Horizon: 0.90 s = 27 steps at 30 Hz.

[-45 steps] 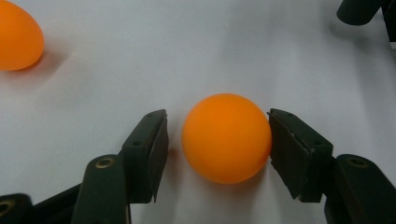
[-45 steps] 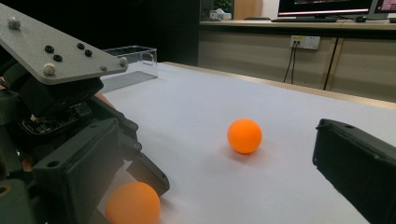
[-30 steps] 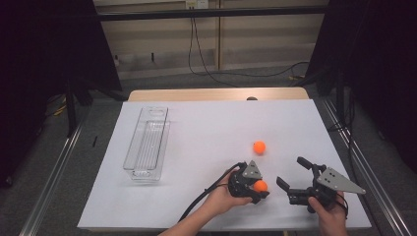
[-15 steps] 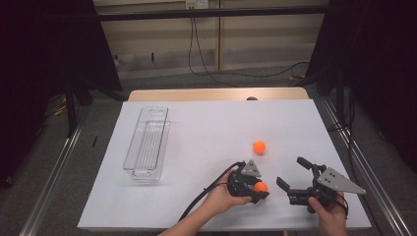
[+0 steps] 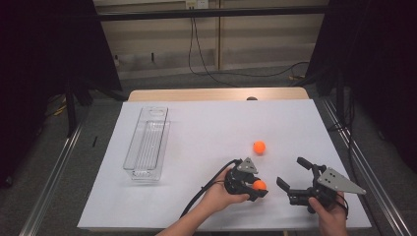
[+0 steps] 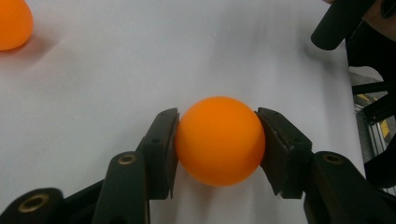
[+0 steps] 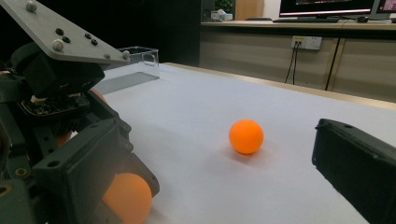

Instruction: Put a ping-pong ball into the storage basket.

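Already the left gripper (image 5: 253,188) clamps one orange ball (image 6: 218,140) near the table's front edge — pickup looks done. Right gripper (image 5: 298,181) waits wide open, empty. Second ball (image 5: 259,147) lies just beyond; clear bin (image 5: 146,142) far left awaits — likely destination.

My left gripper (image 5: 256,189), low near the table's front edge, has both jaws pressed against an orange ball (image 6: 218,140). My right gripper (image 5: 291,174), just beside it, points its jaws toward it, spread wide with nothing between them.
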Motion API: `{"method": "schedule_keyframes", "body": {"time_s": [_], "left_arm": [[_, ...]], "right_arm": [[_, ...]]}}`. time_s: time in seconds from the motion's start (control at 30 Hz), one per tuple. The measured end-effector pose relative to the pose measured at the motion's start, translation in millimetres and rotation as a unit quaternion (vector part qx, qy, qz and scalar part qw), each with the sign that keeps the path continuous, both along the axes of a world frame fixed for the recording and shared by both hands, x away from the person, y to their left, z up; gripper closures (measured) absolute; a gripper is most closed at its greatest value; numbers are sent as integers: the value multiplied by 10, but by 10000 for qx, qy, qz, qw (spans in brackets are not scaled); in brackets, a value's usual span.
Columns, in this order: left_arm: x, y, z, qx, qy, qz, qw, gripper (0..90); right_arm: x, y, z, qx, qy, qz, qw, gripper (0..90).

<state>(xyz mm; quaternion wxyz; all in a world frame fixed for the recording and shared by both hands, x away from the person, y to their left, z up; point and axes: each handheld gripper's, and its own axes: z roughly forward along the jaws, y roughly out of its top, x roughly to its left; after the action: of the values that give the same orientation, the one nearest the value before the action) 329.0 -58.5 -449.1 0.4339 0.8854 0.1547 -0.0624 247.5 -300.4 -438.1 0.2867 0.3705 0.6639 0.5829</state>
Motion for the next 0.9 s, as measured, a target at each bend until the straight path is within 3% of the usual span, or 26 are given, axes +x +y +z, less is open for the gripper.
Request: {"method": "schedule_keyframes", "body": {"time_s": [0.9], "left_arm": [[88,161,97,-54,130,122,9998,507]], "right_arm": [[1,11,1,-10,5,17,10000,15]]}}
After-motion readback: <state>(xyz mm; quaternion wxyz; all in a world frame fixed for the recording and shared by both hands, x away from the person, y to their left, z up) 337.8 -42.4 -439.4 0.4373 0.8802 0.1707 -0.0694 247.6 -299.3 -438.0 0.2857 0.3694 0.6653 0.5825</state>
